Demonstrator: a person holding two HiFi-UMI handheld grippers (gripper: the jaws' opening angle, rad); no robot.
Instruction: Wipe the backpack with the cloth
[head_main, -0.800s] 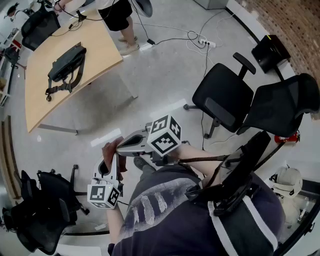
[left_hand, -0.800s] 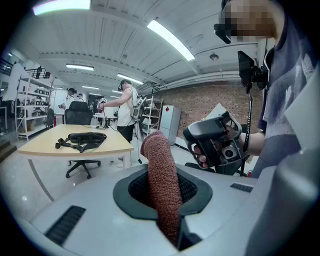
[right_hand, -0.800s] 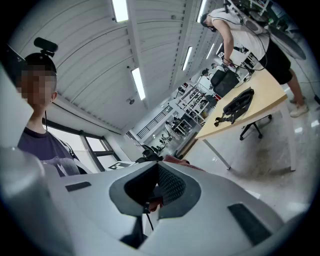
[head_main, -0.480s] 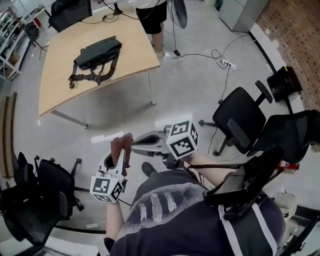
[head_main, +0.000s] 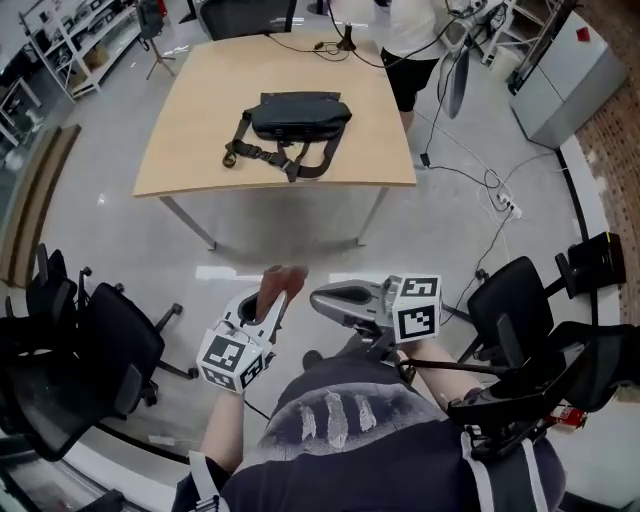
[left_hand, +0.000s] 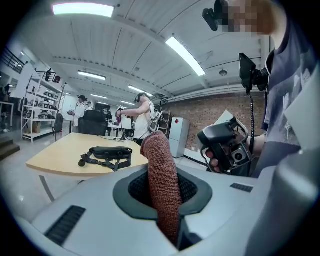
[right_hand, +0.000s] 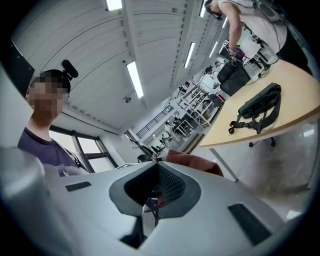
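I log a dark slate T-shirt (head_main: 400, 455) at six o'clock in the head view, with pale grey brush-stroke print across it. A black strap harness (head_main: 510, 400) sits at four o'clock. The left gripper (head_main: 272, 298) and right gripper (head_main: 325, 296) have light grey moulded shells with dark ribbed lining (left_hand: 136, 189). Each carries a marker cube (head_main: 232, 360) of black-and-white squares.
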